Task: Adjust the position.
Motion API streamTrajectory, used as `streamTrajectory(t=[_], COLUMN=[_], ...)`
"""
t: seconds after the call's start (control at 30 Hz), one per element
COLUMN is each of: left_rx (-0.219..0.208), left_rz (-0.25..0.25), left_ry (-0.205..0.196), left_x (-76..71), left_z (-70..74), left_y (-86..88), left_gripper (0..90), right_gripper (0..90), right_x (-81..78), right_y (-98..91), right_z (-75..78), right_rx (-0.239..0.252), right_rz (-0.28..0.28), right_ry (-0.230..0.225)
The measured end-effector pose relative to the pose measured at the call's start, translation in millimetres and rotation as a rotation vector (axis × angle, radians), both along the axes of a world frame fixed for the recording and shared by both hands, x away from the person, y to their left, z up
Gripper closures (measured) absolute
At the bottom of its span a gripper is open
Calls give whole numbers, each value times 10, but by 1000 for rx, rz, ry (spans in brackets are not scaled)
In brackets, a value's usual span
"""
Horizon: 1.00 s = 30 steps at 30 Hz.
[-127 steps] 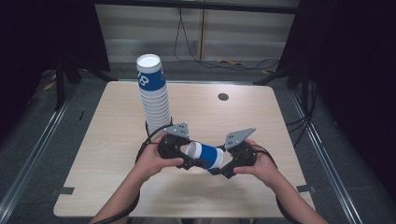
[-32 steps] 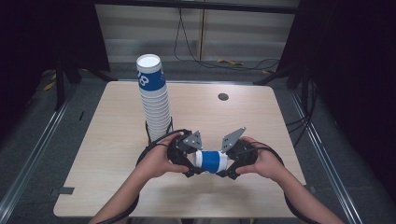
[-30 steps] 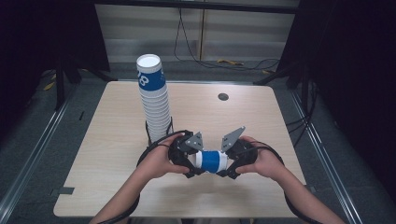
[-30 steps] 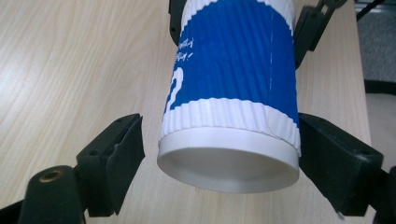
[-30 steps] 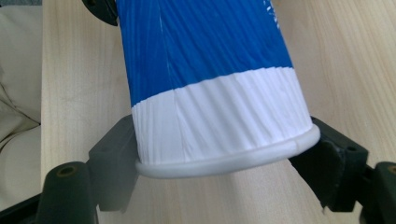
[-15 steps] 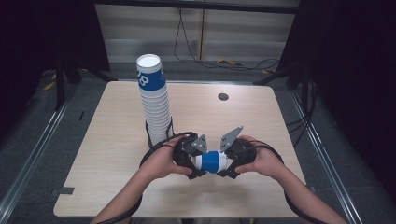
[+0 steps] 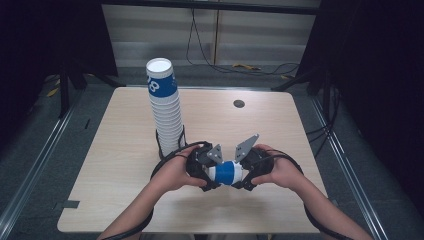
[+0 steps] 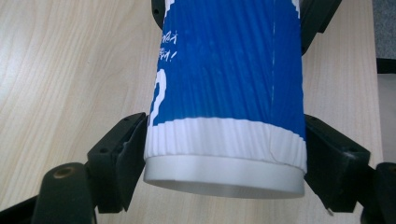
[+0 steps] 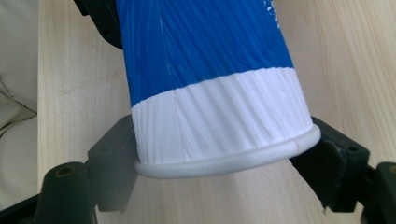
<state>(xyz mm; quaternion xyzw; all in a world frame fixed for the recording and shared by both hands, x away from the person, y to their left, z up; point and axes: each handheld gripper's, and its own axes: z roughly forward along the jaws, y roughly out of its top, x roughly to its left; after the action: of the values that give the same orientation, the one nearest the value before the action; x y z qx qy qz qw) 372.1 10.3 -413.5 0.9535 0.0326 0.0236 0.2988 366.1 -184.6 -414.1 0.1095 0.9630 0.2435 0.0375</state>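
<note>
High view, lower centre: left gripper (image 7: 214,176), jaws just closing, and right gripper (image 7: 241,176) both clamp the blue cup (image 7: 226,173); next, likely pulling nested cups apart

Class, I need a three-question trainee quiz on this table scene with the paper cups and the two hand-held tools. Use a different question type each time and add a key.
1. True or false: the blue and white cup between the two tools lies on its side, above the table.
2. Multiple choice: where is the tall stack of cups? A) behind the left hand, B) at the table's right edge, C) on the floor.
3. Fill in: the right tool holds the cup at its ____ end, the one with the rolled lip.

Key: 1 true; 2 A; 3 rim. The left tool, whose jaws have just been closing, grips the cup's base end.
</note>
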Motion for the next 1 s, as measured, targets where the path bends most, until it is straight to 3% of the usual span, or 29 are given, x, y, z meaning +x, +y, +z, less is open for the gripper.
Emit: streamTrajectory(t=[0.2,1.0], left_rx=[12,-16], left_rz=[1,23], left_ry=[-7,49], left_x=[6,17], left_z=[-11,-72], left_y=[-12,24], left_gripper=[226,284], right_gripper=[209,196], right_x=[1,-20], right_y=[16,9], right_z=[3,43], right_rx=[-13,13], right_rz=[3,15], right_ry=[-6,-25])
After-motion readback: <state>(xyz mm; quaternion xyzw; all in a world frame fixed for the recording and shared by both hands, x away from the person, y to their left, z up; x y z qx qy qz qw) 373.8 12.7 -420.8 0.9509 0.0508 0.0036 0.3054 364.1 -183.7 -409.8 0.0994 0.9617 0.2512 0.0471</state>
